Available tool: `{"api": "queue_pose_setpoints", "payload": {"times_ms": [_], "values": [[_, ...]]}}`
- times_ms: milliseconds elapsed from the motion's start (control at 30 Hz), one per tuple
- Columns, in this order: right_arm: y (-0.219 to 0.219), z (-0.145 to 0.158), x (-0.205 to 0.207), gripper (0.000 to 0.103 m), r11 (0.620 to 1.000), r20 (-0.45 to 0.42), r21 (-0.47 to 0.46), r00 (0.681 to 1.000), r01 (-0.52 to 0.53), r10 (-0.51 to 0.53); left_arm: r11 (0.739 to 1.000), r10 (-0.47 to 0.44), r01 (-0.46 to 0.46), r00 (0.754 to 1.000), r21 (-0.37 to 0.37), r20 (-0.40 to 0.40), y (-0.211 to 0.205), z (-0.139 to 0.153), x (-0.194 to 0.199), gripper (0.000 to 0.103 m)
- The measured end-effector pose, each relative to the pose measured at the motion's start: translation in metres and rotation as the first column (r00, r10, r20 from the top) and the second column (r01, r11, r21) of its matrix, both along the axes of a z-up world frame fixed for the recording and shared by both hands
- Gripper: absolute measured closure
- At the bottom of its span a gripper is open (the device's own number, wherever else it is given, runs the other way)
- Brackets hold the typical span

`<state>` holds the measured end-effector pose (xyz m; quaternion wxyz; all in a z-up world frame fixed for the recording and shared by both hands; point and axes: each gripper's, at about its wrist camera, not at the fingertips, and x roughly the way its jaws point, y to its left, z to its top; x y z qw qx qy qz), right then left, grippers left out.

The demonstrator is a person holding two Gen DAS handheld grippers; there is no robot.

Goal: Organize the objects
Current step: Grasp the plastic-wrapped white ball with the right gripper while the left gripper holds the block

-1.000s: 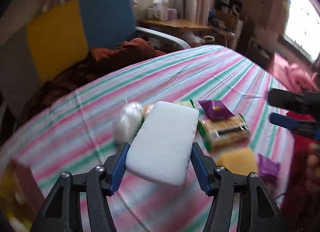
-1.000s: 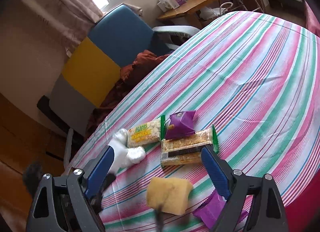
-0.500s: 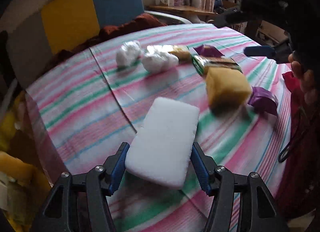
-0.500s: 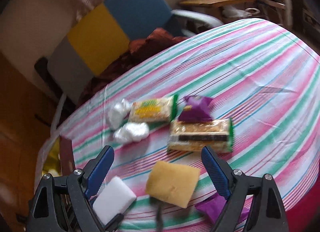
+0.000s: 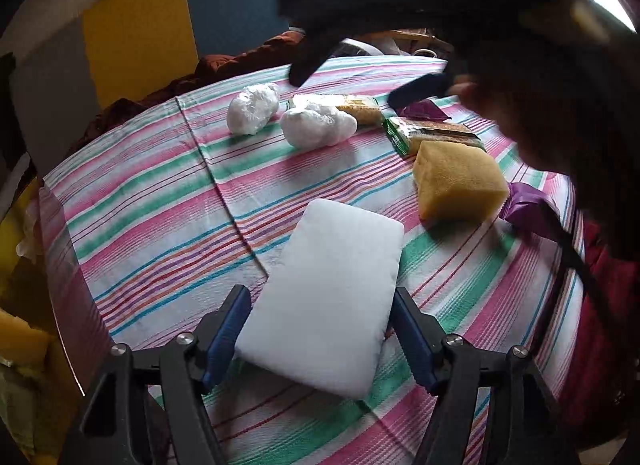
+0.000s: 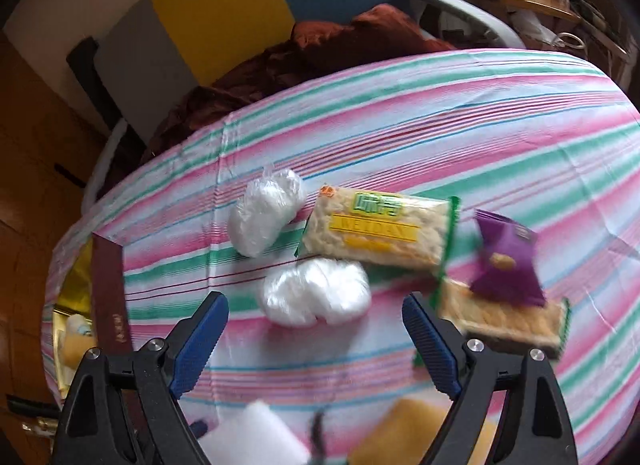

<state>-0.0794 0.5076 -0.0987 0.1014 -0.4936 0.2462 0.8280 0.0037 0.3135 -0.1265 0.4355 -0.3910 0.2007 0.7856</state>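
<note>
My left gripper point(image 5: 320, 329) is shut on a white foam sponge point(image 5: 328, 293), held low over the striped tablecloth point(image 5: 160, 201); the sponge also shows in the right wrist view point(image 6: 256, 437). A yellow sponge point(image 5: 460, 181) lies to its right, with a purple packet point(image 5: 528, 201) beside it. My right gripper point(image 6: 316, 341) is open and empty, above and in front of a white plastic bundle point(image 6: 316, 293). A second white bundle point(image 6: 264, 221), a noodle pack point(image 6: 380, 233), a purple snack bag point(image 6: 508, 261) and a second noodle pack point(image 6: 508, 317) lie beyond.
A dark red box point(image 6: 110, 301) stands at the table's left edge. A chair with blue, yellow and grey panels point(image 6: 224, 5) and a brown cloth point(image 6: 312, 53) sits behind the table. The right gripper and hand point(image 5: 520, 45) loom over the table's far right.
My left gripper has lowered the white sponge toward the cloth. My right gripper has swung left and forward, from over the yellow sponge to over the white bundles.
</note>
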Motion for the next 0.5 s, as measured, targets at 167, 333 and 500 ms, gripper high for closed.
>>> {"api": "queue_pose_setpoints", "payload": {"times_ms": [167,333,500], "values": [[-0.006,-0.015,-0.013,0.027,0.997,0.035,0.062,0.999,-0.043,0.041,0.999,0.005,-0.005,1.000,0.033,-0.016,-0.006,-0.001,0.001,0.032],[-0.008,-0.010,-0.008,0.037,0.996,0.011,0.052,0.997,-0.077,0.077,0.999,0.028,-0.027,0.999,0.036,-0.024,-0.008,0.001,0.000,0.039],[-0.016,0.008,0.009,0.037,0.993,-0.053,0.048,0.993,-0.107,0.109,0.999,0.037,-0.037,0.999,0.021,-0.012,-0.012,0.008,0.002,0.041]]}}
